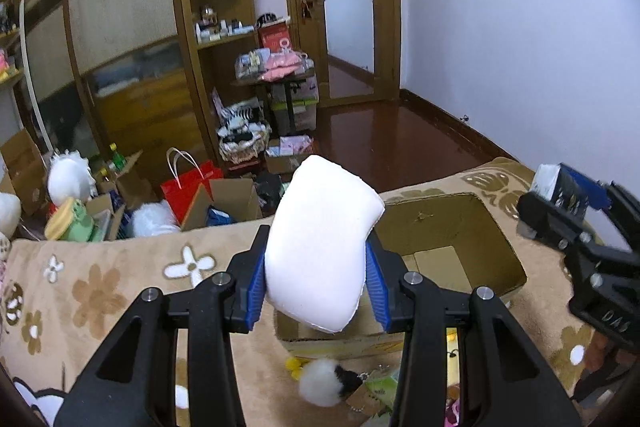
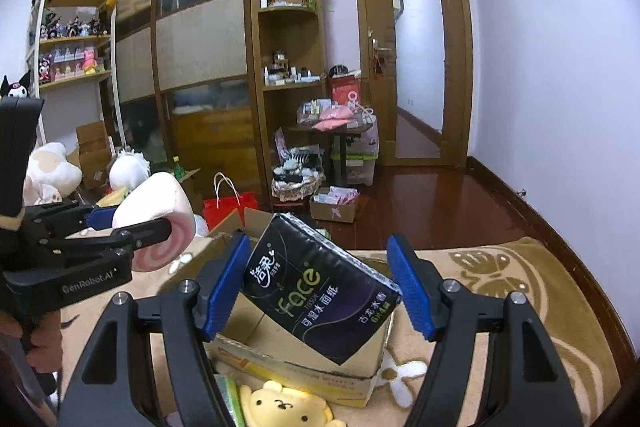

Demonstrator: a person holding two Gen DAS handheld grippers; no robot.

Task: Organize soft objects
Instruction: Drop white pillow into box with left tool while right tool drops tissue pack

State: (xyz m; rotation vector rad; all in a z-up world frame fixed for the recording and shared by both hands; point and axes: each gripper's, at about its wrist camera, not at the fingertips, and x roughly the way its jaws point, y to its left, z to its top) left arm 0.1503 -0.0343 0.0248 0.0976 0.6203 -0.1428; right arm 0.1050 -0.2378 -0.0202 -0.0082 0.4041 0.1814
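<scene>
My left gripper (image 1: 318,247) is shut on a white plush roll (image 1: 320,243), which stands up between the blue pads. The right wrist view shows the same roll (image 2: 160,207) with a pink swirl on its end, held in the left gripper (image 2: 132,223) at the left edge. My right gripper (image 2: 320,259) is shut on a black tissue pack (image 2: 320,291), tilted between its pads. In the left wrist view the right gripper (image 1: 560,195) holds the pack (image 1: 560,187) at the far right. An open cardboard box (image 1: 452,223) sits on the blanket below and between both grippers; its front wall (image 2: 304,375) faces me.
A beige floral blanket (image 1: 100,291) covers the surface. In front of the box lie a yellow plush (image 2: 284,407) and a white pom-pom (image 1: 320,385). Beyond the edge, a red bag (image 1: 188,183), cartons and plush toys crowd the floor by the wardrobe (image 1: 132,67).
</scene>
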